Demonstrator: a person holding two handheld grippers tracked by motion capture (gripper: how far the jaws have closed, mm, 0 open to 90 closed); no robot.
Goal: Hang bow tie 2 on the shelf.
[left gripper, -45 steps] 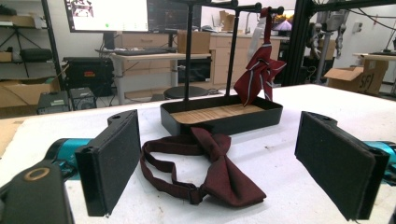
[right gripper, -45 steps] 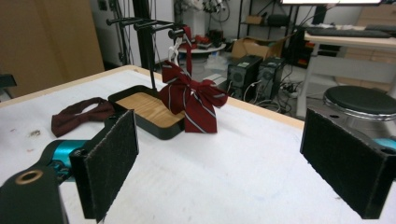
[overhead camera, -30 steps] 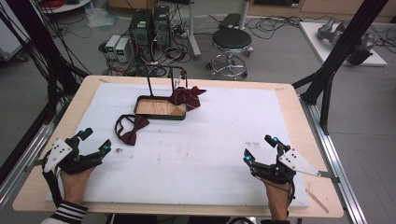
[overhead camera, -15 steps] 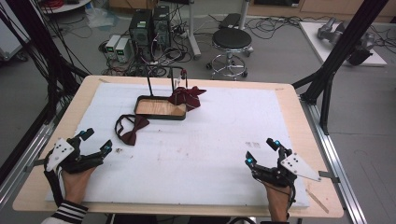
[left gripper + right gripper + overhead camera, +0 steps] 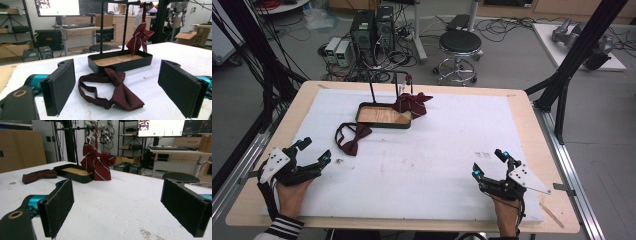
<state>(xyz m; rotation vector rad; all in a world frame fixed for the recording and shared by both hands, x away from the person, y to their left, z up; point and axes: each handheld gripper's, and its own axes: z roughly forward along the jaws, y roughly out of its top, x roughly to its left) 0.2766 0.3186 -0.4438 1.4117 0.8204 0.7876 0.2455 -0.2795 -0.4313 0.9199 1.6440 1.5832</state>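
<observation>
Left gripper point(image 5: 314, 152) low at desk's near-left corner, jaws wide, empty | right gripper point(image 5: 491, 164) near-right, likewise | maroon bow tie point(image 5: 353, 140) flat beside tray point(image 5: 383, 121)

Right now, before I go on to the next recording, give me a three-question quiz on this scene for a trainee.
1. True or false: the plain bow tie lies inside the tray.
2. Which gripper is nearer the plain bow tie? A) left gripper B) right gripper
3. How is the striped bow tie supported?

Key
1. False: it lies on the white table cover, in front of the tray.
2. A. Its jaws stand open and point at that tie without touching it.
3. It hangs from the black rack that rises from the tray, its lower end at the tray's edge.
</observation>
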